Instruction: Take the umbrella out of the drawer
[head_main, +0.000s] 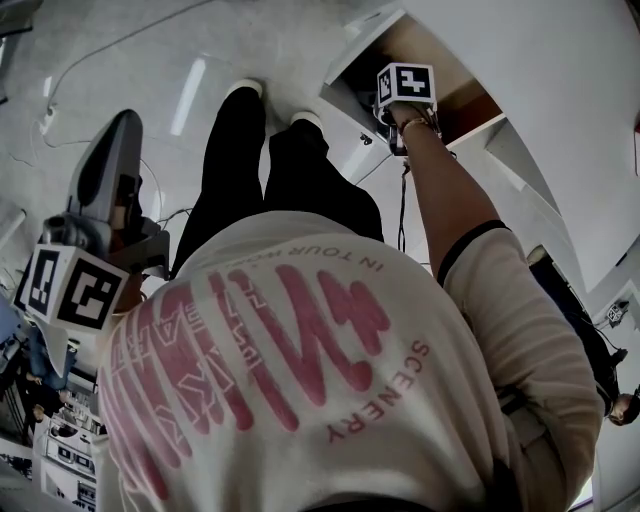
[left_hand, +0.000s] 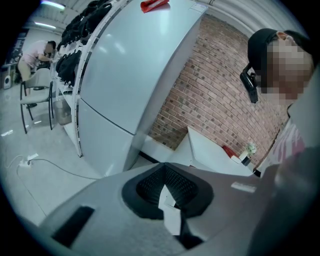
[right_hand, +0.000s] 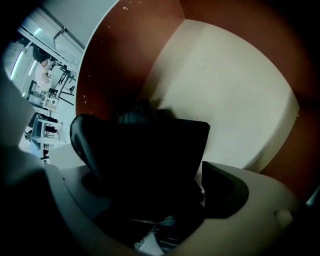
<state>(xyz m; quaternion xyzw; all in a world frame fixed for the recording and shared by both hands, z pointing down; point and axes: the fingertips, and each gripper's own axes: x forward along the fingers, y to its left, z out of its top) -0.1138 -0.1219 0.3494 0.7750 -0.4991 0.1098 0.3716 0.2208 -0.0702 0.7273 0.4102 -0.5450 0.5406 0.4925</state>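
Two right gripper (right_hand: 152, 175) jaws clamp the umbrella (right_hand: 150, 142) inside the drawer (right_hand: 232, 85)

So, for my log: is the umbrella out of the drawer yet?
No, inside: the right gripper holds the black umbrella, with the brown-walled drawer around it.

Gear racks (left_hand: 75, 65) and floor cable (left_hand: 37, 160) suggest a lab.

The black folded cloth umbrella (right_hand: 145, 145) is held between the jaws of the right gripper (right_hand: 160, 195) inside the open brown-walled drawer (head_main: 440, 50), and the left gripper (head_main: 118, 135) is held well apart at the left.
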